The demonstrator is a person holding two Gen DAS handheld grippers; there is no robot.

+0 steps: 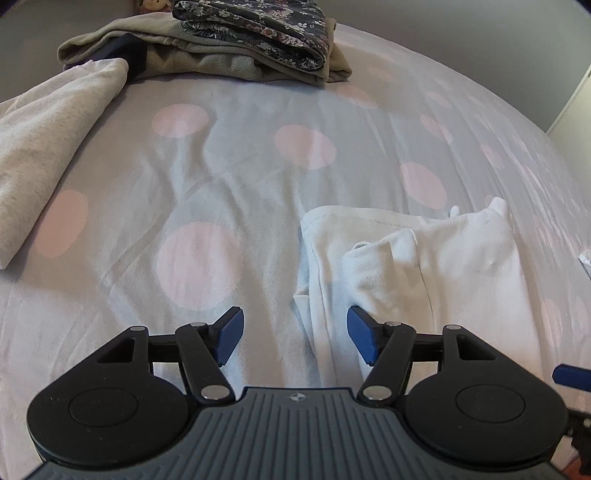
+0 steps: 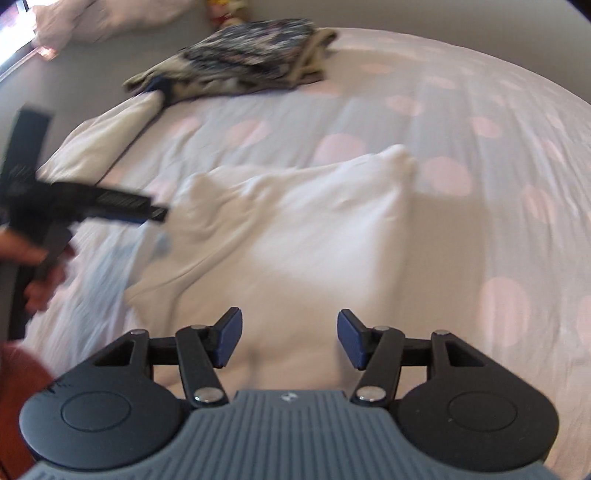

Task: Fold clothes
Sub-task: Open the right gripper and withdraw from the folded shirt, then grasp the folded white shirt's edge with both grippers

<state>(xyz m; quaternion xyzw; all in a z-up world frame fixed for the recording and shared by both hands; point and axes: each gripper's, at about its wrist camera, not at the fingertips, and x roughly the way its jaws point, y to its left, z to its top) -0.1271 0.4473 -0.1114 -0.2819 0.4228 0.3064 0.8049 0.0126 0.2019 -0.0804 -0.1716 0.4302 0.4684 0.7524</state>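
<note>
A white garment [image 1: 424, 266] lies partly folded on the bed, also in the right wrist view [image 2: 295, 236]. My left gripper [image 1: 295, 334] is open and empty, just above the garment's left edge. My right gripper [image 2: 290, 338] is open and empty over the garment's near end. The left gripper [image 2: 92, 203] shows blurred at the left of the right wrist view, beside the garment.
The bed sheet [image 1: 221, 177] is pale with pink dots. A beige garment [image 1: 48, 147] lies at the left. A stack of folded clothes, floral on top [image 1: 255, 33], sits at the far side, also in the right wrist view [image 2: 243, 55].
</note>
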